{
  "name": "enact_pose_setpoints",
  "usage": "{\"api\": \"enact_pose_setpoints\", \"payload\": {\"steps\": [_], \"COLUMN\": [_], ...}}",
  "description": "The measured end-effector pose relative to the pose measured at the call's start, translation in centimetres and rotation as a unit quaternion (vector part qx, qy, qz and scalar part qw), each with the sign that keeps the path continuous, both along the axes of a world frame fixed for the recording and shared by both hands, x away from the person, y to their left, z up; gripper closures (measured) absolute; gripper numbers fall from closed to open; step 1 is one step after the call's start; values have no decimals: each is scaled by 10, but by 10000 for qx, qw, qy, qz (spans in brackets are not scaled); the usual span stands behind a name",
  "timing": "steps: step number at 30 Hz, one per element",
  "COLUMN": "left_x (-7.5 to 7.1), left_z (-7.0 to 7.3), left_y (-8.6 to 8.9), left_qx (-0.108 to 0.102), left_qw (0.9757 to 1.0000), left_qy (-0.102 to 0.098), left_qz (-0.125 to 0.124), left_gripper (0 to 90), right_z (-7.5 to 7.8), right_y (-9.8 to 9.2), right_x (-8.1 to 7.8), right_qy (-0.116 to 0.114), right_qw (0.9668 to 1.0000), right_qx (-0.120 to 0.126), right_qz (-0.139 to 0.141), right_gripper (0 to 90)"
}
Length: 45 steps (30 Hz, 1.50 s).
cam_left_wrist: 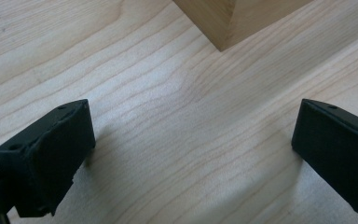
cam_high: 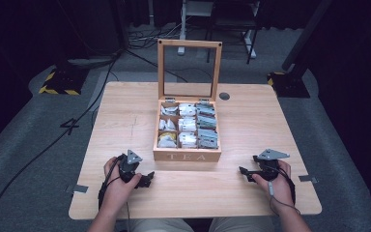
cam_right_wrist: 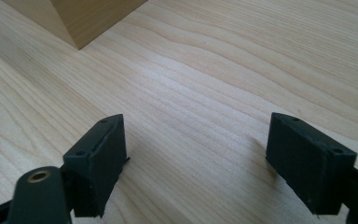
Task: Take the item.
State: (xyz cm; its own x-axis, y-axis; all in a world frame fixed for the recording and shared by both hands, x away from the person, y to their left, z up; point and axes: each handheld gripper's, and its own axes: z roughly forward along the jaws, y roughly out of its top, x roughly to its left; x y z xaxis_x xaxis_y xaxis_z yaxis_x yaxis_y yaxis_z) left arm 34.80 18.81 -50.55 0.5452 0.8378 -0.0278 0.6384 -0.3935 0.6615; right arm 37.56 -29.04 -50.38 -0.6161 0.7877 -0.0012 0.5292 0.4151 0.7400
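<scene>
**Both grippers wide open beside the tea box**

While both pairs of jaws stand wide apart over bare wood, the left gripper (cam_left_wrist: 193, 154) and right gripper (cam_right_wrist: 196, 163) hold nothing. Each sits low on the table (cam_high: 125, 116), flanking the near corners of the tea box (cam_high: 187, 155). That box lies mid-table, long axis running away from the person, glass lid (cam_high: 189, 67) upright at the far end, sachets (cam_high: 187, 124) filling its compartments.

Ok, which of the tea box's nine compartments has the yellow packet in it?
The near-left compartment of the tea box, closest to the left gripper. Its packet shows yellow; the other compartments hold white or grey packets.
</scene>
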Motion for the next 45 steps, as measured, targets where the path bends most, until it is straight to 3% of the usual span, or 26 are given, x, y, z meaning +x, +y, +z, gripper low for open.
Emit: {"api": "enact_pose_setpoints", "payload": {"steps": [8, 16, 21, 22, 23, 27, 31, 32, 33, 35, 36, 37, 45], "left_x": [3, 4, 4, 4, 4, 5, 10, 11, 13, 14, 16, 17, 23], "left_z": [0, 0, 0, 0, 0, 1, 0, 1, 1, 1, 0, 1, 1], "left_y": [0, 8, 10, 10, 10, 10, 10, 12, 16, 18, 17, 16, 19], "left_qx": [-7, 29, 42, 38, 38, 38, -3, -71, -270, -284, -27, 43, 29], "left_qw": [10000, 9994, 9993, 9993, 9993, 9994, 9989, 9985, 9980, 9978, 9982, 9981, 9976], "left_qy": [-10, -20, -13, -16, -20, -9, -5, 20, 61, 72, 1, 1, -2], "left_qz": [-73, -356, -370, -369, -372, -348, -471, -536, -577, -590, -594, -607, -686], "left_gripper": [1, 5, 2, 2, 2, 1, 3, 3, 4, 4, 5, 2, 3], "right_z": [0, 0, 3, 3, 6, 9, 18, 24, 28, 32, 39, 43, 63], "right_y": [0, 1, 4, 5, 6, 8, 14, 18, 19, 20, 22, 23, 32], "right_x": [0, 1, 3, 3, 4, 5, 2, 1, 1, 2, 3, 4, 13], "right_qy": [3, 10, 118, 130, 164, 211, 210, 139, 109, 90, 56, 53, 33], "right_qw": [10000, 10000, 9999, 9999, 9998, 9997, 9996, 9994, 9993, 9992, 9989, 9988, 9981], "right_qx": [-3, 16, -77, -80, -107, -114, 101, 176, 199, 251, 305, 295, 313], "right_qz": [0, -35, -63, -53, 41, 105, 175, 253, 281, 306, 355, 382, 522], "right_gripper": [208, 209, 222, 241, 314, 342, 397, 405, 408, 409, 411, 413, 425]}}
